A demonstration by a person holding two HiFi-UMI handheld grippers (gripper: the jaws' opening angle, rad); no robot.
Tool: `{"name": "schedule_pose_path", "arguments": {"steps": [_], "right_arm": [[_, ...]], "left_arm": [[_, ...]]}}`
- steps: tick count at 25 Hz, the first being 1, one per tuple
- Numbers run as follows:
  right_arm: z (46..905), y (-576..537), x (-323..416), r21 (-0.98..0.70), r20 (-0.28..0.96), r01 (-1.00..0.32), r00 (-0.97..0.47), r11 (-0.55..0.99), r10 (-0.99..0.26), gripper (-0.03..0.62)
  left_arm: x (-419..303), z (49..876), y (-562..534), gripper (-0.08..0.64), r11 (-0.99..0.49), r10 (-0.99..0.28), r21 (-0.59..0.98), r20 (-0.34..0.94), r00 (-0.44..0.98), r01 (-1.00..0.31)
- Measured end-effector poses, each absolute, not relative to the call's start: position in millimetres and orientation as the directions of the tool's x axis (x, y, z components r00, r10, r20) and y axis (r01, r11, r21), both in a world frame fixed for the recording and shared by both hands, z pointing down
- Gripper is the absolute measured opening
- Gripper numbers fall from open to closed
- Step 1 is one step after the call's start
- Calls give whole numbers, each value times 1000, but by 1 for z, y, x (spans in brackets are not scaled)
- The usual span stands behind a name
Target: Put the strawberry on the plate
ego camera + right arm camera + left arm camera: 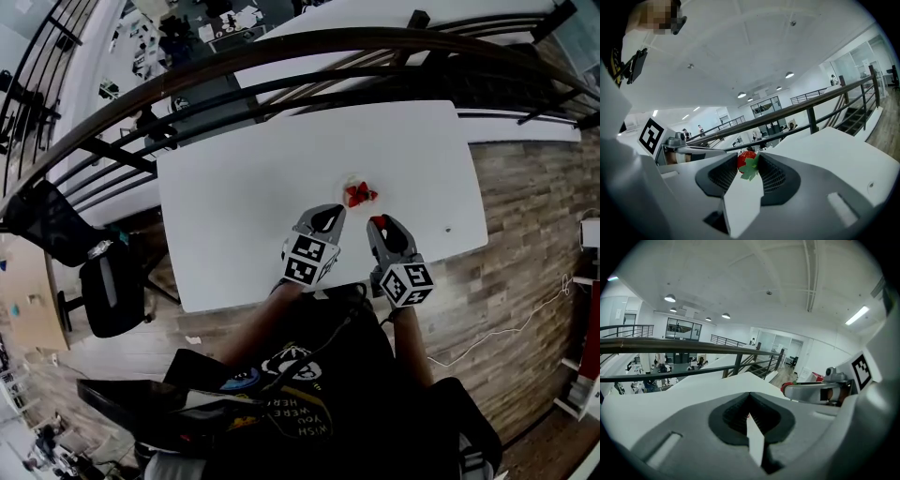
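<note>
A red strawberry (746,159) with green leaves sits pinched between the dark pads of my right gripper (749,163), which is shut on it. From the head view that gripper (379,225) hovers over the white table (244,187), the strawberry (378,221) at its tips. Just beyond it lies a small pale plate (351,183) with a red strawberry piece (360,196) on it. My left gripper (332,213) hangs beside it to the left, its tips together with nothing between them (749,395).
Dark railing bars (281,56) arch across behind the table's far edge. A black office chair (112,291) stands at the table's left. Wooden floor (534,216) and a thin cable lie to the right. A small dark speck (447,229) marks the table's right part.
</note>
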State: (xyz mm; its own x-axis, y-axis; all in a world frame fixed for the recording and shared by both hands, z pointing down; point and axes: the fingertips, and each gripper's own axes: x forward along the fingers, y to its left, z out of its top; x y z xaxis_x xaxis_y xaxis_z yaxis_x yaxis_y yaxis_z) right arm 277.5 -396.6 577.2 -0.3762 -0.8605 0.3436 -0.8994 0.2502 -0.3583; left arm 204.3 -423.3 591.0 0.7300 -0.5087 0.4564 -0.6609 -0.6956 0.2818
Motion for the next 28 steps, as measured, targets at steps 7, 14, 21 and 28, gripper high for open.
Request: {"name": "schedule_pose_path", "arguments": {"steps": [7, 14, 21, 28], "right_arm": [[597, -410, 301, -332, 376, -906, -381, 261, -845, 144], [630, -432, 311, -293, 420, -916, -382, 275, -823, 144], [673, -442, 310, -249, 498, -917, -397, 311, -771, 144], [735, -446, 303, -205, 597, -907, -414, 368, -687, 144]], "left_arm": [[216, 611, -431, 0, -676, -521, 275, 477, 708, -683], [217, 629, -433, 0, -658, -504, 301, 505, 701, -690], [222, 662, -437, 0, -625, -466, 348, 551, 692, -698], [222, 683, -441, 0, -592, -461, 361, 582, 670, -720]]}}
